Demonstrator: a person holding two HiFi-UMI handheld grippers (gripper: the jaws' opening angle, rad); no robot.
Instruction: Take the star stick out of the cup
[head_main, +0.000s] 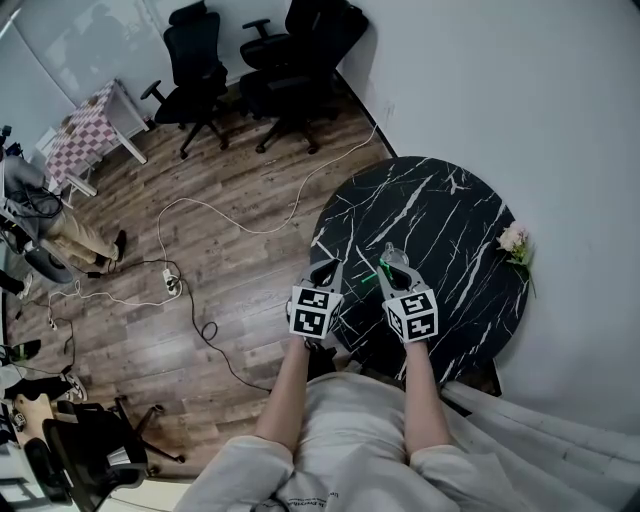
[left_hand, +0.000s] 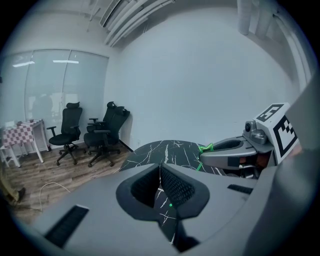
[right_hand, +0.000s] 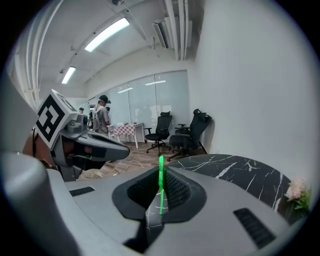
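Observation:
A thin green star stick (right_hand: 161, 185) stands upright between the pads of my right gripper (right_hand: 161, 172), which is shut on it. In the head view the stick (head_main: 380, 268) shows just left of the right gripper (head_main: 390, 252), over the near left part of the round black marble table (head_main: 440, 220). From the left gripper view its star end (left_hand: 205, 148) pokes out at the right gripper's tip (left_hand: 202, 159). My left gripper (left_hand: 160, 167) is shut on nothing and hovers beside the right one at the table's near edge (head_main: 327, 266). No cup shows in any view.
A small pink flower sprig (head_main: 514, 240) lies at the table's right edge by the white wall. Black office chairs (head_main: 195, 60) stand at the back. Cables (head_main: 170, 280) trail over the wooden floor, and a checkered table (head_main: 85, 130) stands far left.

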